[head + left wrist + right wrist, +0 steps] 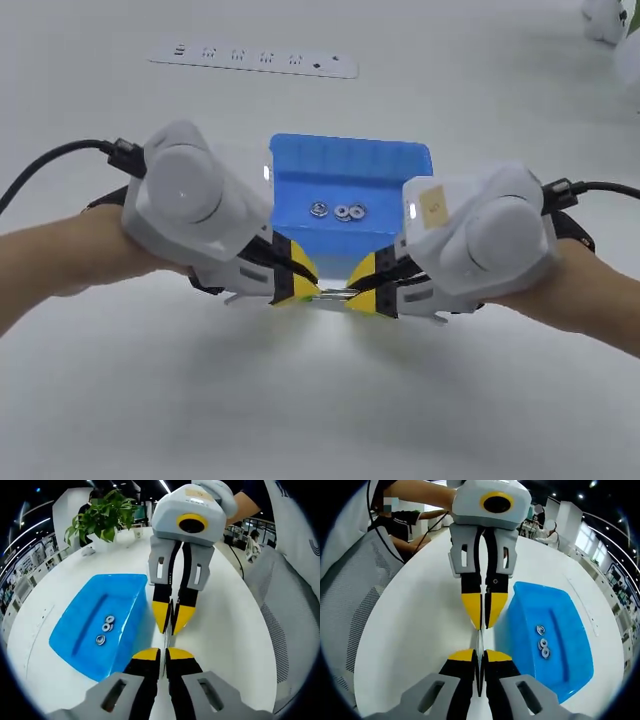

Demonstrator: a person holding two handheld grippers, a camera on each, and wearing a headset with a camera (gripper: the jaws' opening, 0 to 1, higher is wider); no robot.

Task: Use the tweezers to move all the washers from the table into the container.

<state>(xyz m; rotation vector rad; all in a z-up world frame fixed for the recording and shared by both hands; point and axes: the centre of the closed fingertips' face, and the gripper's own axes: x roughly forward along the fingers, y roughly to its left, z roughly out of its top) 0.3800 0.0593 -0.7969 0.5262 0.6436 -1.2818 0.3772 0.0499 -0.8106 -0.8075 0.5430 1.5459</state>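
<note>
Three washers (pixel 340 211) (pixel 105 627) (pixel 541 641) lie in a row inside the blue container (pixel 350 150) (pixel 85 605) (pixel 567 625) on the white table. Just in front of it, my left gripper (pixel 305 283) (pixel 164 654) (pixel 483 620) and right gripper (pixel 365 287) (pixel 172 625) (pixel 480 655) point at each other, tips almost touching. A thin metal pair of tweezers (pixel 332 294) (pixel 166 641) (pixel 480 639) runs between them, with both grippers shut on it, one at each end.
A white power strip (pixel 255 58) lies at the far side of the table. A potted plant (pixel 100 520) stands beyond the container. A mesh chair (pixel 290 620) (pixel 350 610) sits at the table's near side. Cables trail from both grippers.
</note>
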